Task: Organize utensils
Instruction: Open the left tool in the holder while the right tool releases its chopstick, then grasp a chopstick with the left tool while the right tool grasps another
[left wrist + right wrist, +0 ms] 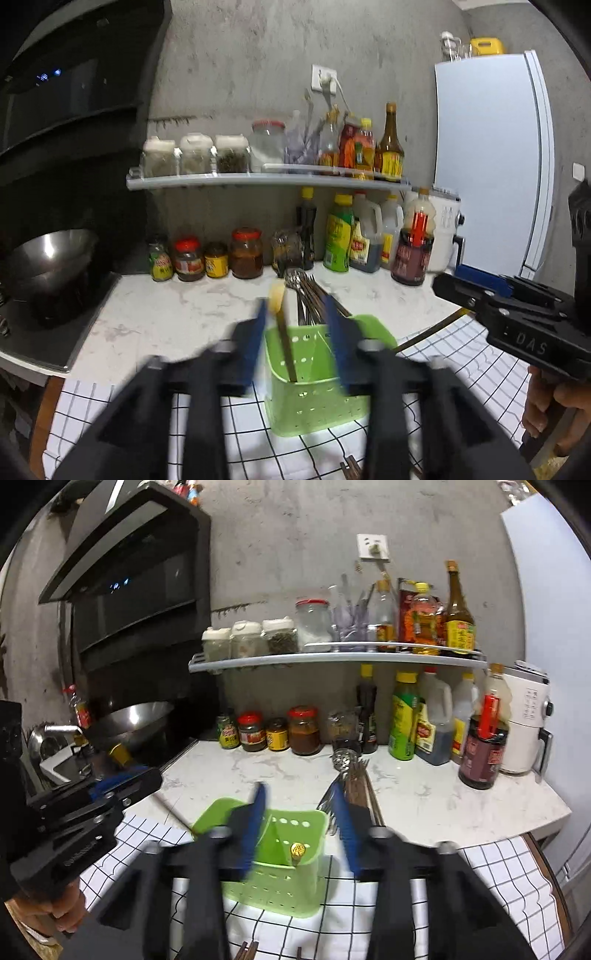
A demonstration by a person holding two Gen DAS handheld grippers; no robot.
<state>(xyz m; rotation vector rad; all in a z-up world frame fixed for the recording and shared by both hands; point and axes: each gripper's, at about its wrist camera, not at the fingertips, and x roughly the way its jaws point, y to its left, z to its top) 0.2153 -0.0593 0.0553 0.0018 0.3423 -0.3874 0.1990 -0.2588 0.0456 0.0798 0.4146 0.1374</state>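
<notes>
A green perforated utensil holder (317,373) stands on the checked cloth; it also shows in the right wrist view (280,864). One brown chopstick with a gold tip (282,332) stands upright inside it, its tip seen in the right wrist view (297,849). My left gripper (295,314) is open just above the holder, the chopstick between its blue fingers and untouched. My right gripper (299,801) is open and empty above the holder. A pile of spoons, forks and chopsticks (308,291) lies on the counter behind the holder, also in the right wrist view (351,779).
Sauce jars and bottles (243,254) line the back wall under a shelf (258,181) of more jars. A wok (48,258) sits on the stove at left. A white appliance (524,723) and a fridge (487,155) stand at right. More chopsticks (247,952) lie near the cloth's front edge.
</notes>
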